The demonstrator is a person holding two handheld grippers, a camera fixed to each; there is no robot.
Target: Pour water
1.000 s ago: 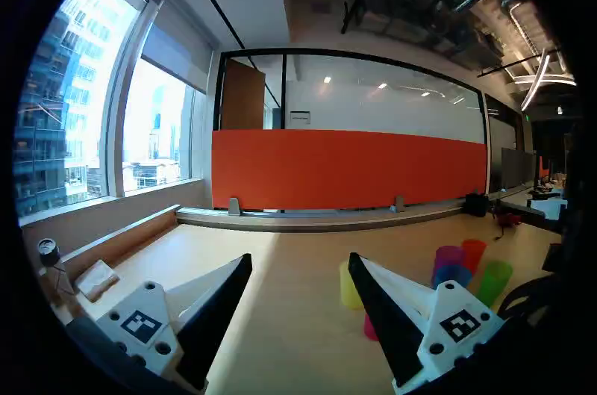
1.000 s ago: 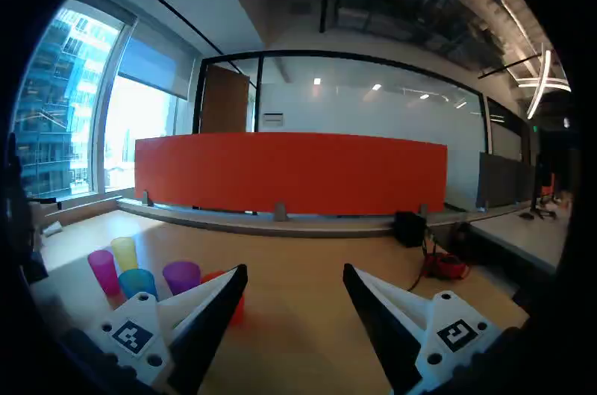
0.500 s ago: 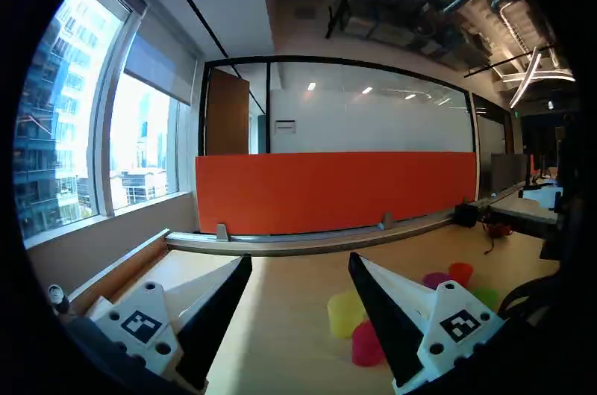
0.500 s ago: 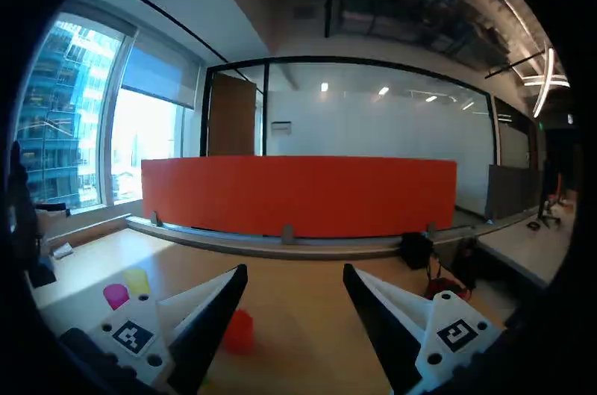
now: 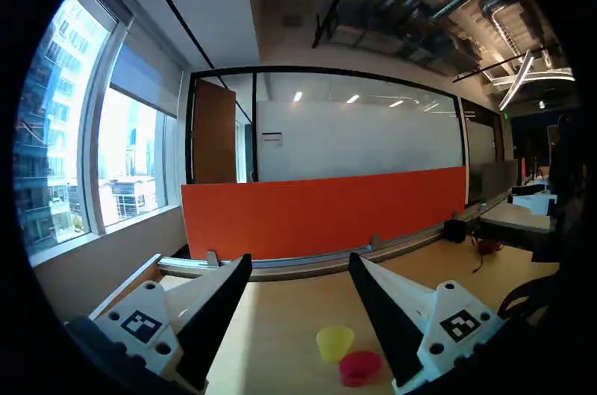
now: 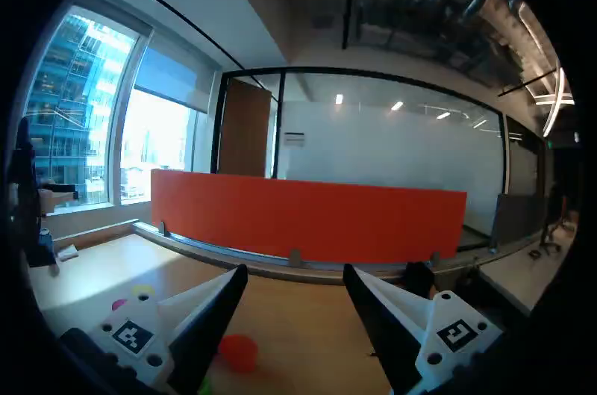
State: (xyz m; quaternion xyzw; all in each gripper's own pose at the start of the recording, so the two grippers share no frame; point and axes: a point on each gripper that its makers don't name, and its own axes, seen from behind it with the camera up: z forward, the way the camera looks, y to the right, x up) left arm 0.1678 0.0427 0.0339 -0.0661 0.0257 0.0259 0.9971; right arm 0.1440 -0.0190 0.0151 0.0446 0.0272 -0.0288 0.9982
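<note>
Still spread apart, the left gripper (image 5: 298, 257) and right gripper (image 6: 295, 268) have tilted up; the yellow cup (image 5: 335, 341) sits lower.

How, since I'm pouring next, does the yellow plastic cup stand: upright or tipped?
Upright: the yellow plastic cup sits rim-up on the wooden table.

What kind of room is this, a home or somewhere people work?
Most likely a modern office: a long wooden desk with an orange divider panel, a glass-walled room behind it, and tall windows facing city towers.
</note>
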